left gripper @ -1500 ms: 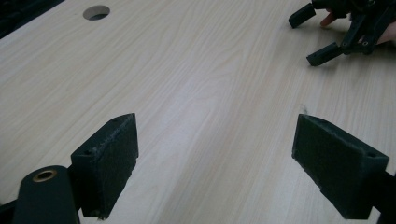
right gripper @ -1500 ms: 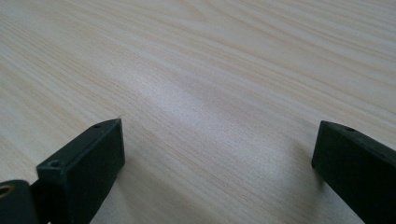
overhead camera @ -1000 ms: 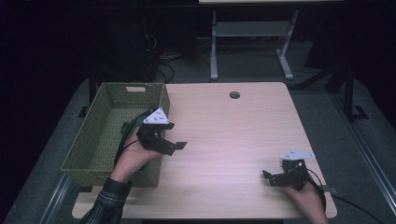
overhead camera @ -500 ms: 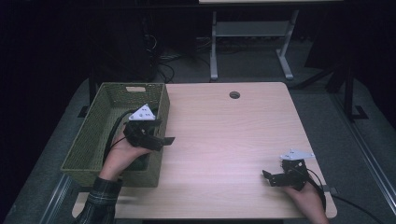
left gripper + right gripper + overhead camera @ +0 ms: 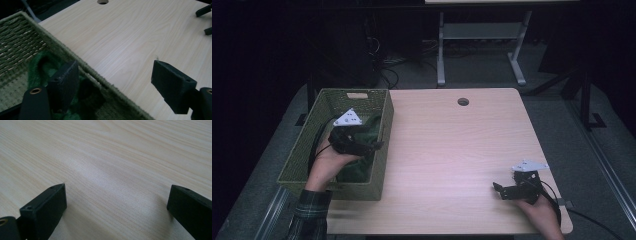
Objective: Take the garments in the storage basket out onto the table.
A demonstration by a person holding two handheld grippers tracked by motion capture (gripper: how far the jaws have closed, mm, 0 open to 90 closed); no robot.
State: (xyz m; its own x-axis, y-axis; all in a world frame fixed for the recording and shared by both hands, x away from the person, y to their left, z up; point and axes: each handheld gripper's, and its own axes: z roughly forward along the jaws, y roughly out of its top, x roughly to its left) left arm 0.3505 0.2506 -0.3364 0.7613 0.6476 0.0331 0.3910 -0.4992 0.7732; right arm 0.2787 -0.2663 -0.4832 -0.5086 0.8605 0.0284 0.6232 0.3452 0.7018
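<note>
A green woven basket point(image 5: 385, 117) stands on the left part of the light wooden table point(image 5: 452, 145). A green fuzzy cloth point(image 5: 361, 166) lies inside it. My left gripper point(image 5: 371, 140) hovers over the basket's right side, open and holding nothing. In the left gripper view the left gripper point(image 5: 116, 72) straddles the basket's rim point(image 5: 53, 42): one jaw is above the green cloth point(image 5: 40, 62), the other above bare table. My right gripper point(image 5: 498, 191) rests low near the table's front right corner, open over bare wood point(image 5: 117, 195).
A round cable hole point(image 5: 463, 101) sits at the table's far middle. A metal stand point(image 5: 479, 37) and cables lie on the dark floor behind the table. In the left gripper view the right gripper's jaws point(image 5: 206, 20) show far off at the upper right.
My left gripper has moved left from above the table, over the basket's rim and above the green cloth. The right gripper has stayed in place.
</note>
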